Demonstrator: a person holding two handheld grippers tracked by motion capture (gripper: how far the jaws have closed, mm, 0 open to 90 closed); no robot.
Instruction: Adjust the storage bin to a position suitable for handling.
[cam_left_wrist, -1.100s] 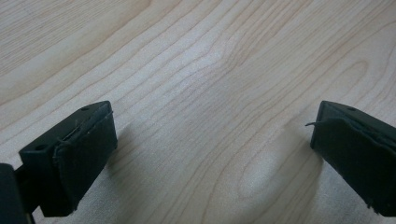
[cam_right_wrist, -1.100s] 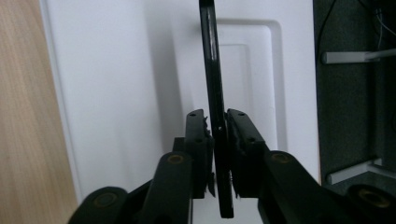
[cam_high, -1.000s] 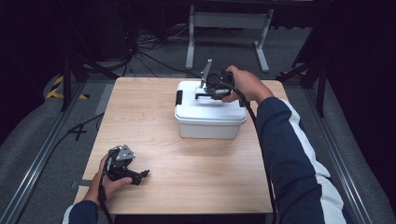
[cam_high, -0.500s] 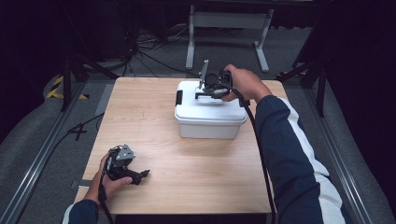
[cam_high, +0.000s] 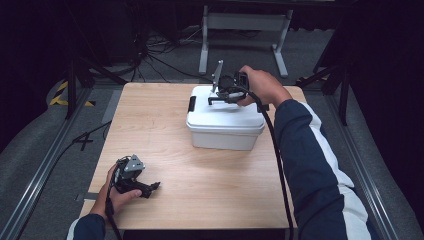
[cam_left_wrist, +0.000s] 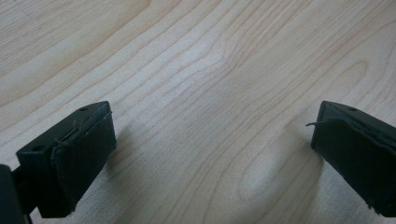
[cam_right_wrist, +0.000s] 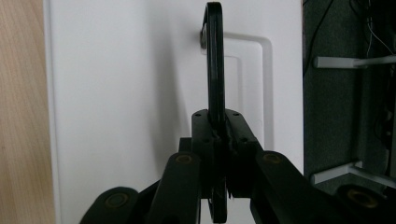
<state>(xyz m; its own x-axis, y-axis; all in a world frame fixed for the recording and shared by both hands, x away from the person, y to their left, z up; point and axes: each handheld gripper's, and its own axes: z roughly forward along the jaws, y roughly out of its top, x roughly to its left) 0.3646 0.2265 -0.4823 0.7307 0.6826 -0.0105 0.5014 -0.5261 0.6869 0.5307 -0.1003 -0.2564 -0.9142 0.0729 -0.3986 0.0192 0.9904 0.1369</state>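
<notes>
A white lidded box stands on the far right part of the wooden table. Its thin black carry handle is swung up on edge above the lid. My right gripper is shut on that handle, and in the high view it hovers over the lid's back, pointing left. My left gripper rests near the table's front left corner, held by a hand. Its jaws stand wide apart over bare wood, with nothing between them.
A black latch sits on the box's left end. Behind the table stands a grey metal frame among loose cables on the floor. Metal rails run along both sides of the table.
</notes>
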